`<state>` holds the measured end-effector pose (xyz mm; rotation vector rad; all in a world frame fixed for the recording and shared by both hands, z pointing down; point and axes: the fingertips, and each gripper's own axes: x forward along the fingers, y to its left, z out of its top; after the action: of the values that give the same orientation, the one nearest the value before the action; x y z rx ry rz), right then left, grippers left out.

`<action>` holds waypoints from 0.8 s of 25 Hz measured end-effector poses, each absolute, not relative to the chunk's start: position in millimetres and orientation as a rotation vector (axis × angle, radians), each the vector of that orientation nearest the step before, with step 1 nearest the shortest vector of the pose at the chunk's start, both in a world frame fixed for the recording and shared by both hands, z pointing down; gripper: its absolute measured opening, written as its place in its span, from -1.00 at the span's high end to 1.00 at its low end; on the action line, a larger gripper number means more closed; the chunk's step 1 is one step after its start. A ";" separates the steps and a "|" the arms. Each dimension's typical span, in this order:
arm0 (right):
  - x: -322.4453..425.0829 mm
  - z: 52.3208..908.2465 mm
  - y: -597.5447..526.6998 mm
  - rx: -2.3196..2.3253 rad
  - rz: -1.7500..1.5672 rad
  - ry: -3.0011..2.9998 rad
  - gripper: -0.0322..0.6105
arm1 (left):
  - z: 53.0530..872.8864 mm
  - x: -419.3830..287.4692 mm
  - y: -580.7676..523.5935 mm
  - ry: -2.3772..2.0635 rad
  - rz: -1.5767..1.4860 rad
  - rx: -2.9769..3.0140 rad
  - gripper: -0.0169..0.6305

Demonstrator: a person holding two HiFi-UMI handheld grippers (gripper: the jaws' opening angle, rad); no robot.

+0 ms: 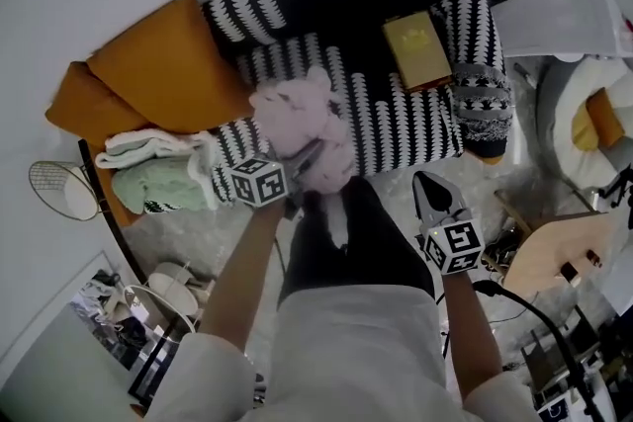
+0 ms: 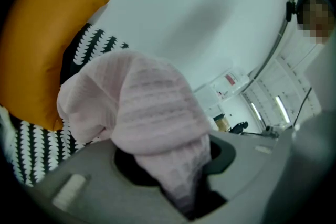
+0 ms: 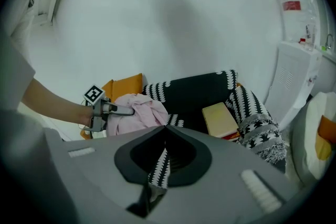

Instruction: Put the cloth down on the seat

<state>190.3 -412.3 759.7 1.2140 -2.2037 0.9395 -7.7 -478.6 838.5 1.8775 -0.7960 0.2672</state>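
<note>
White wall, and a black-and-white patterned sofa (image 1: 381, 109) across the upper middle of the frame, with an orange cushion (image 1: 163, 64) at its left end and a yellow book (image 1: 417, 49) on the right. The left hand-held gripper (image 1: 305, 160) is clamped on the pink cloth (image 1: 307, 124), which bunches over the front edge of the seat. The right hand-held gripper (image 1: 427, 185) is empty, jaws together, at lower right. This looks like the lowering step. Next, the cloth needs bringing onto the bare seat left of the book, then letting go.
</note>
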 end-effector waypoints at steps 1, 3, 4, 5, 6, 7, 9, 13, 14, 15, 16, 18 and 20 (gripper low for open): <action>189.3 765.8 -414.0 1.204 0.950 -2.199 0.89 | 849.8 -8.5 -483.8 -0.812 0.276 1.860 0.43; 188.7 777.5 -416.6 1.185 0.970 -2.191 0.89 | 874.1 -9.5 -492.0 -0.847 0.305 1.828 0.43; 188.9 783.1 -418.3 1.177 0.977 -2.188 0.89 | 886.1 -9.3 -495.8 -0.864 0.322 1.814 0.43; 189.3 788.2 -420.5 1.170 0.981 -2.185 0.89 | 897.4 -8.8 -499.7 -0.879 0.338 1.801 0.43; 189.7 793.0 -423.1 1.164 0.985 -2.184 0.89 | 907.9 -8.3 -503.4 -0.892 0.353 1.789 0.43; 190.0 797.5 -426.0 1.160 0.988 -2.183 0.89 | 917.8 -8.1 -506.7 -0.905 0.370 1.778 0.43; 189.6 805.1 -431.8 1.154 0.993 -2.182 0.89 | 935.3 -9.0 -511.5 -0.928 0.405 1.757 0.42; 188.1 811.5 -440.9 1.146 1.002 -2.184 0.89 | 958.1 -13.4 -513.3 -0.972 0.471 1.696 0.35; 187.9 812.1 -442.2 1.143 1.005 -2.185 0.89 | 961.9 -13.9 -512.6 -0.979 0.479 1.678 0.34; 187.5 812.9 -443.3 1.140 1.009 -2.187 0.89 | 965.4 -14.2 -511.9 -0.982 0.481 1.662 0.31; 187.3 814.0 -444.2 1.136 1.014 -2.189 0.89 | 968.7 -14.2 -511.5 -0.982 0.477 1.650 0.26; 186.8 816.9 -446.8 1.127 1.020 -2.194 0.89 | 972.5 -14.1 -513.5 -0.983 0.453 1.632 0.05; 186.2 819.8 -450.0 1.119 1.025 -2.199 0.89 | 970.7 -15.7 -518.1 -0.998 0.429 1.619 -0.10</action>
<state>186.2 -450.0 819.8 1.1188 -2.1992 1.0250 -15.7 -518.1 970.7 1.6190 -0.9983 0.4287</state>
